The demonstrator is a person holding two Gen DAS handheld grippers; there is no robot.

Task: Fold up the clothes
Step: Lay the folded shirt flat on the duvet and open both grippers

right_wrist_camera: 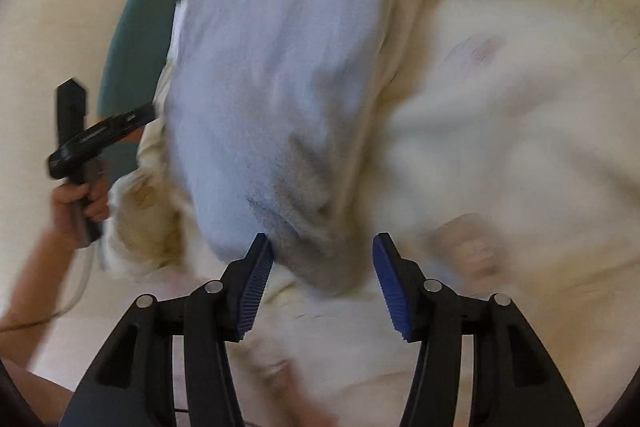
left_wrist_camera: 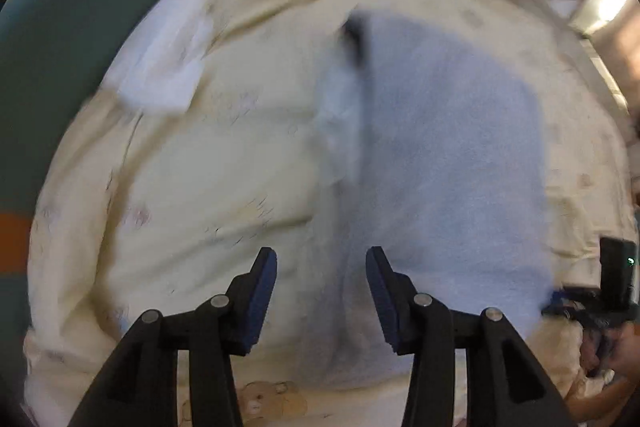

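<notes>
A light blue-grey garment (left_wrist_camera: pixel 448 155) lies flat on a cream bedspread (left_wrist_camera: pixel 224 179), folded into a rough rectangle with a dark slit near its far left edge. My left gripper (left_wrist_camera: pixel 322 259) hovers open above its near left corner, nothing between the fingers. In the right wrist view the same garment (right_wrist_camera: pixel 280 67) stretches away from me; my right gripper (right_wrist_camera: pixel 323 247) stands open over its near end, which looks shadowed and rumpled. The left gripper's handle (right_wrist_camera: pixel 92 135) shows at the left, held by a hand (right_wrist_camera: pixel 76 203). Both views are motion-blurred.
A white folded cloth (left_wrist_camera: pixel 164 55) lies on the bedspread at the far left. A teal surface (left_wrist_camera: pixel 60 39) borders the bed on the left, with an orange patch lower down. The bedspread (right_wrist_camera: pixel 500 147) has faint printed figures. The other gripper's body (left_wrist_camera: pixel 612 279) shows at the right edge.
</notes>
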